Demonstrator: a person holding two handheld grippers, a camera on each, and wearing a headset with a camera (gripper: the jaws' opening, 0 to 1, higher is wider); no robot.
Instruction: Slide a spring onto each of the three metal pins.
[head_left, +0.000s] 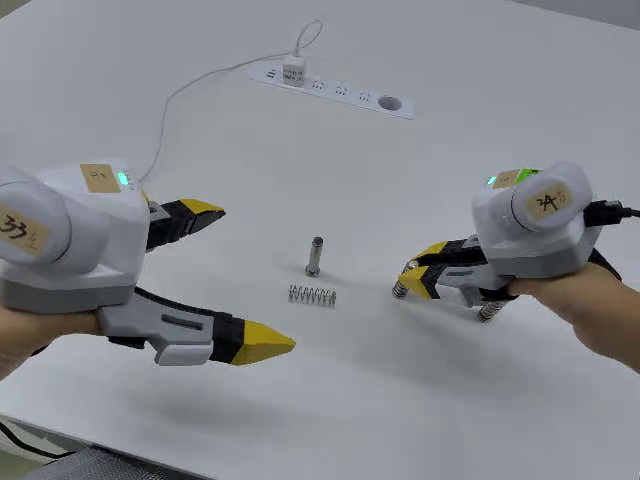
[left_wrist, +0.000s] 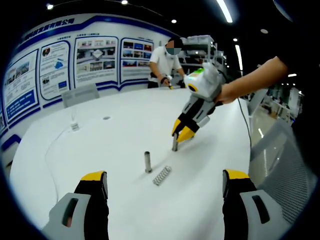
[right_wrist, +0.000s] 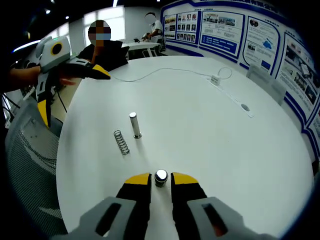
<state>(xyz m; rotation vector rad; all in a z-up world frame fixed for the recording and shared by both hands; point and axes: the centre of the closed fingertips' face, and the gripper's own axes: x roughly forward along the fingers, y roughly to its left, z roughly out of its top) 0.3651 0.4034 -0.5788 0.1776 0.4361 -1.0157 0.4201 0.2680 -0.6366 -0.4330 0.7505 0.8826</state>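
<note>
1. Left gripper: jaws wide apart, empty.
2. Right gripper: jaws narrow, clamping an upright pin.
3. Free pin: stands vertical on the table.
4. Spring: lies flat just beside the free pin, long axis left-right in the head view.

White table, poster wall (blue-trimmed), ceiling lights

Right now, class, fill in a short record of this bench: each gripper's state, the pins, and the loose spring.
Left gripper: open, holding nothing
Right gripper: shut on a spring-fitted pin
Bare pin: upright, mid-table
Loose spring: lying beside the bare pin, not touching it
Second spring-fitted pin: upright beneath the right gripper
</note>
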